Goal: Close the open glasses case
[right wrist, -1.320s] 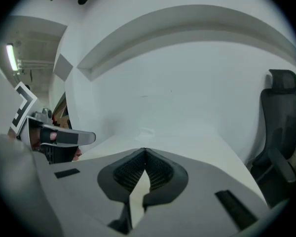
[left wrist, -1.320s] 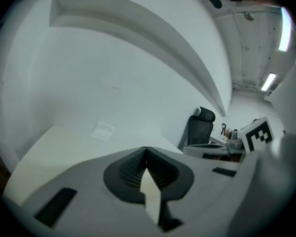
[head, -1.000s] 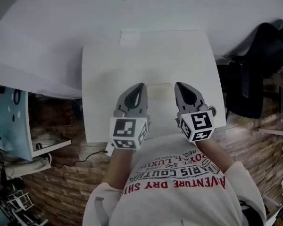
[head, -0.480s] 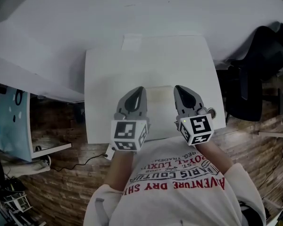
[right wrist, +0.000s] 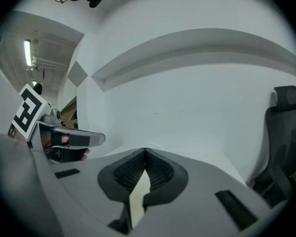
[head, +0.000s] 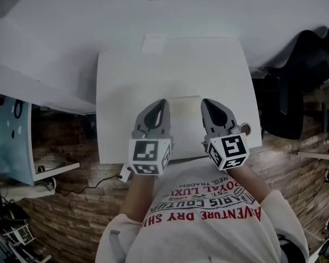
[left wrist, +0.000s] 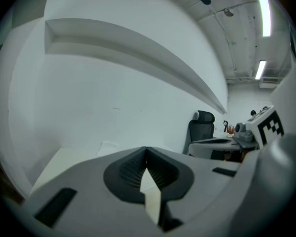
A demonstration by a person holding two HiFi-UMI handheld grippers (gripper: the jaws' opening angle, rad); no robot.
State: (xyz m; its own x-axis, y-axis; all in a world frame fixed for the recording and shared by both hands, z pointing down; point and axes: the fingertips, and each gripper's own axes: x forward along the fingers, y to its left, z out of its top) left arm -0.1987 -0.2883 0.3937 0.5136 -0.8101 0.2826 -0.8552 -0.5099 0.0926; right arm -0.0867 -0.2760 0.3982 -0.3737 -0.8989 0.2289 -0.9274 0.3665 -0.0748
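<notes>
White desk (head: 120, 92) fills mid-frame, with a black chair (head: 301, 75) off its right side. A pale flat piece, probably the glasses case (head: 185, 114), lies at the desk's near edge. Its long axis is unclear. Left tool (head: 162, 102) and right tool (head: 207, 102) flank it, equally near. Both are pinched together and empty.

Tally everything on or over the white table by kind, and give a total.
Claws: 2, left claw and right claw, both shut.
Glasses case (likely; pale, flat, between them): 1.
White slip at the far edge of the table: 1.
Total: 4.
</notes>
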